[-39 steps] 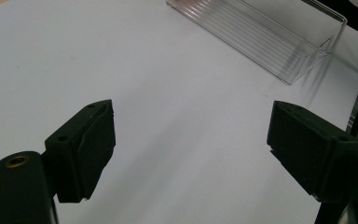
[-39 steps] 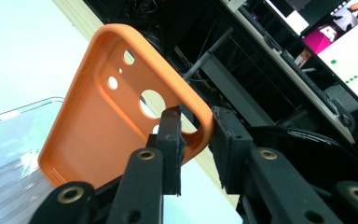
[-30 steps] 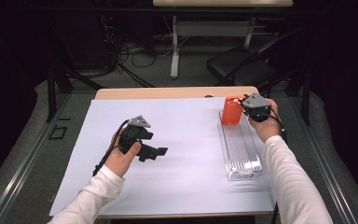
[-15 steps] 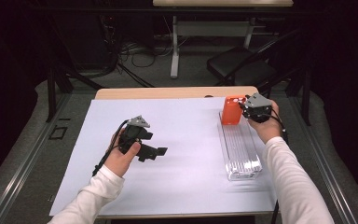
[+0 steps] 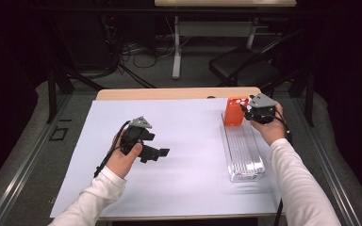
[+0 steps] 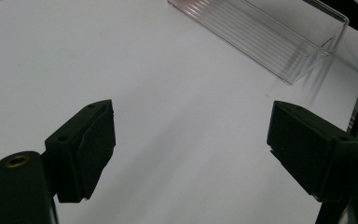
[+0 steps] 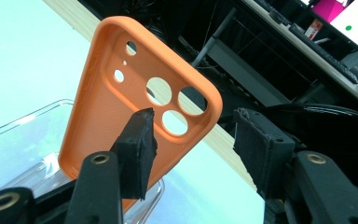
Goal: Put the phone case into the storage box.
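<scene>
An orange phone case (image 5: 234, 111) with several camera holes stands tilted on end in the far end of a clear plastic tray (image 5: 245, 150). My right gripper (image 5: 246, 113) is at the case's right side. Its jaws have just been opening. In the right gripper view the case (image 7: 121, 93) lies partly between the jaws of the right gripper (image 7: 193, 135), with a gap to the right pad, so nothing is pressed. My left gripper (image 5: 158, 151) hovers low over the white sheet at mid-left. It (image 6: 191, 144) is open, with only bare sheet between its jaws.
A white sheet (image 5: 188, 141) covers the table, with a strip of wood (image 5: 169, 93) at its far edge. The clear tray (image 6: 270, 37) runs front to back at the right. Beyond the table are a dark floor, cables and a black chair (image 5: 245, 70).
</scene>
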Tool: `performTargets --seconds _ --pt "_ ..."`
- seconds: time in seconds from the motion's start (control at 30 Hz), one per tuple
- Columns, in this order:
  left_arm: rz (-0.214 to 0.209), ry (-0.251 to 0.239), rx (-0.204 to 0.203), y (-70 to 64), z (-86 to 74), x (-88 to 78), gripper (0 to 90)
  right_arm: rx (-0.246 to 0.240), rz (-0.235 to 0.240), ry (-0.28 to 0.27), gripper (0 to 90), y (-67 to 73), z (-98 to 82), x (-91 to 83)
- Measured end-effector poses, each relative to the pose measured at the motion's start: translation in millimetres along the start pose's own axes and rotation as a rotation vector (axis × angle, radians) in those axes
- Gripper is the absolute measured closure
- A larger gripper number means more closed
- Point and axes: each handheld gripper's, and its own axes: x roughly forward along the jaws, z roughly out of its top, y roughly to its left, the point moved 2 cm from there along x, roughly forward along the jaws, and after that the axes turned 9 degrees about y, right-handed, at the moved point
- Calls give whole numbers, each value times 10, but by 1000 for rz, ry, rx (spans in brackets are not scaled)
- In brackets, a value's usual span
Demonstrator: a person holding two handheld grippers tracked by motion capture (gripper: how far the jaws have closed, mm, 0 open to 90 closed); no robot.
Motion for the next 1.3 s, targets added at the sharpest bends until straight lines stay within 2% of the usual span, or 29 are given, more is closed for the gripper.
performTargets --seconds 0.2,0.33,0.43,0.5,0.8,0.87,0.97,1.3 --pt "-2 -4 -7 -4 11 1 158 32 25 23 492 -3 -16 -7" --pt "-1 -8 -5 -7 18 9 158 31 16 27 470 -12 -23 -18" --pt "-5 -4 -2 -9 23 12 158 75 20 35 458 -21 -25 -31" --pt "-7 -7 -7 -15 24 21 158 85 21 35 455 -25 -24 -41" --pt "-10 -8 -8 -5 26 4 160 118 19 52 333 -18 -17 -94" --pt "-13 -2 -10 3 24 -8 159 143 29 62 296 -5 -10 -116" --pt "-13 -7 -20 5 22 -8 159 152 42 74 273 6 2 -148" --pt "-18 -7 -18 16 18 -25 160 233 95 58 223 10 63 -287"
